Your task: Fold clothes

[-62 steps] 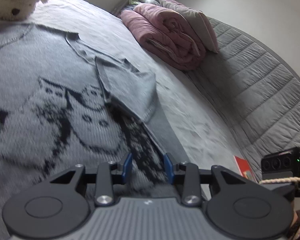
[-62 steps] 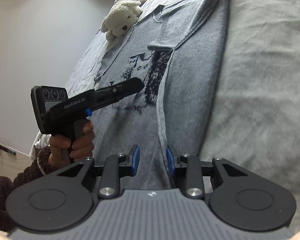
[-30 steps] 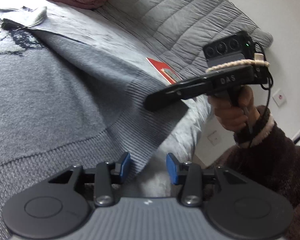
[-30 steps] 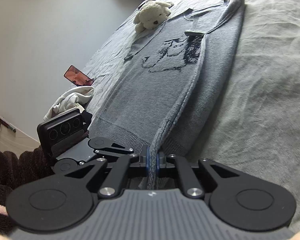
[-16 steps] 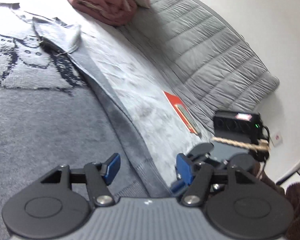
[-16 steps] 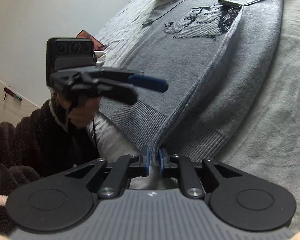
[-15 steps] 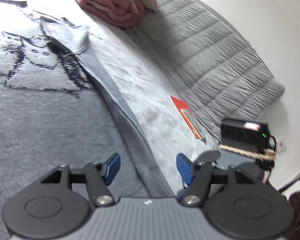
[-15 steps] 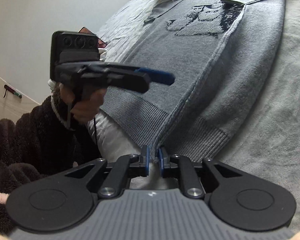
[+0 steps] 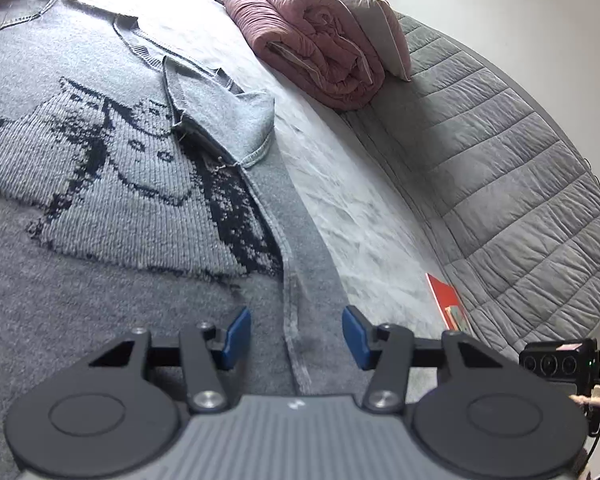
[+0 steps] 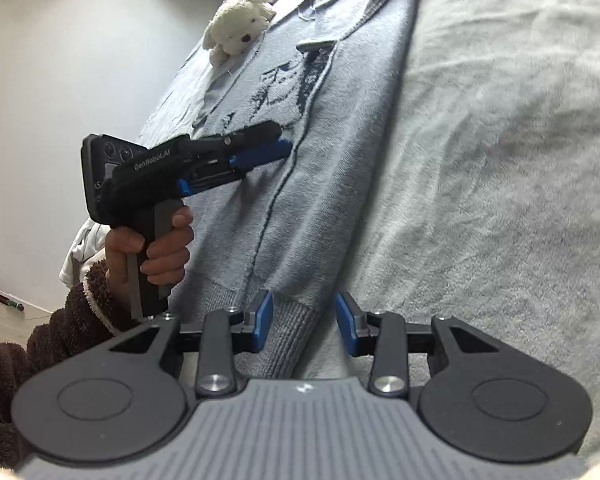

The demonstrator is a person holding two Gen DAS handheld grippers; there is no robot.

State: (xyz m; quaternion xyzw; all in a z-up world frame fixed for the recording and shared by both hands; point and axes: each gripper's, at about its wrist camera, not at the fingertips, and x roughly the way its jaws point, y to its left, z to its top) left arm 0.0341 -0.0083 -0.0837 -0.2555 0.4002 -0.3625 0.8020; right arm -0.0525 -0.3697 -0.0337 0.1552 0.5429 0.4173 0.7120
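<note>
Currently both grippers are open and hold nothing. Landmark is the grey sweater, lying flat on the bed with one side panel folded in over the body, so a long fold edge runs from hem toward collar across the cat pattern.

Left gripper: jaws spread wide, blue pads on either side of that fold edge, low over the knit. Whether the pads touch the fabric, cannot tell. Seen from the right wrist view, the left gripper sits over the sweater's mid-body, beside the fold seam, with the person's hand around its handle and a dark fuzzy sleeve behind.

Right gripper: jaws also wide apart, straddling the ribbed hem at the sweater's near corner, nothing clamped.

A short sleeve is folded inward, lying on top of the sweater near the cat pattern.

Around the sweater:
- white plush toy just beyond the collar end
- pink rolled blanket well off the folded side, with a grey pillow against it
- quilted grey cover further out on that side
- red card on the bed between sweater and quilted cover
</note>
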